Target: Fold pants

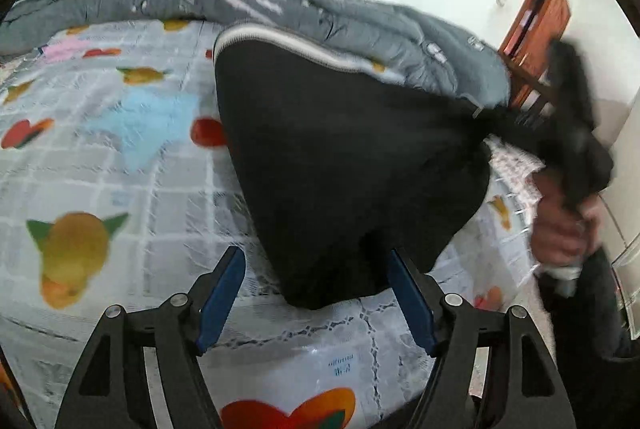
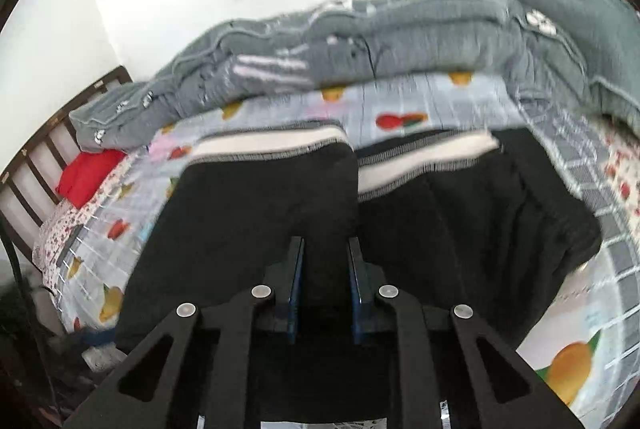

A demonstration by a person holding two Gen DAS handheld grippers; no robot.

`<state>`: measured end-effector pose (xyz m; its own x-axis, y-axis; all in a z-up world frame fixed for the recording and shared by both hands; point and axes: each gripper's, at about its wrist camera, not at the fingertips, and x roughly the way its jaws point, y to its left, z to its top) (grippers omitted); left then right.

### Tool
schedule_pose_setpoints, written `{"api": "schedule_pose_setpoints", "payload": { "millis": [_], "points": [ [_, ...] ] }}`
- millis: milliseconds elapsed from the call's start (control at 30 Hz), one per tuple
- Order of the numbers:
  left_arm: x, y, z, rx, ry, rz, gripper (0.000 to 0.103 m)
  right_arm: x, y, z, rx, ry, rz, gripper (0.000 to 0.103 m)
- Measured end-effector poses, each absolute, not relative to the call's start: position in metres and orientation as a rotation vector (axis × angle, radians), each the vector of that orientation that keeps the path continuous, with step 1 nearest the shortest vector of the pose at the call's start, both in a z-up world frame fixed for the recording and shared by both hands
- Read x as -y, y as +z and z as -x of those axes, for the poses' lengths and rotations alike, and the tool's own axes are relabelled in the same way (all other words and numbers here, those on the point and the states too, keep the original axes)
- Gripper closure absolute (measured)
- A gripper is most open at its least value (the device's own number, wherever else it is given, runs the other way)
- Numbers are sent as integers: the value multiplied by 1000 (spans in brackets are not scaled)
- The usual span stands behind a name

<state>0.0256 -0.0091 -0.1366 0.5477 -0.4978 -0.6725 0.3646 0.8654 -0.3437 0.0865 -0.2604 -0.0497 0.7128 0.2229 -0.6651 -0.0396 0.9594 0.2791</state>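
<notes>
While the black pants lie spread on the bed sheet, the left gripper hangs just above their near edge with its 2 blue-padded fingers wide apart and nothing between them. The cloth looks thick, soft and matte, and it narrows toward the right gripper, which is blurred at the right of the left wrist view; a hand holds its handle. In the right wrist view the right gripper has its jaws drawn close on a fold of the black cloth, which fills the gap between the pads. Beyond it the pants show 2 leg ends, each finished with a ribbed cream cuff. The bed sheet is thin and printed with a grey grid and bright fruit shapes. A puffy, quilted grey duvet is bunched along the far side of the bed. A red cushion rests against the dark slatted bed frame. A brown wooden door stands by the white wall.
</notes>
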Motion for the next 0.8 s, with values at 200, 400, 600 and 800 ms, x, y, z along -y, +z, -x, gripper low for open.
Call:
{"api": "schedule_pose_setpoints", "payload": {
  "millis": [200, 400, 600, 800],
  "points": [
    [51, -145, -30, -818, -365, -50, 32, 290, -19, -73, -667, 125, -143, 86],
    [58, -137, -40, -807, -450, 46, 28, 373, -35, -51, -638, -66, -148, 86],
    [79, -142, -34, -809, -434, -18, 27, 396, -98, -37, -716, -129, -152, 87],
    [55, -131, -10, -772, -509, 37, 29, 394, -69, -39, -725, -134, -140, 82]
  ]
}}
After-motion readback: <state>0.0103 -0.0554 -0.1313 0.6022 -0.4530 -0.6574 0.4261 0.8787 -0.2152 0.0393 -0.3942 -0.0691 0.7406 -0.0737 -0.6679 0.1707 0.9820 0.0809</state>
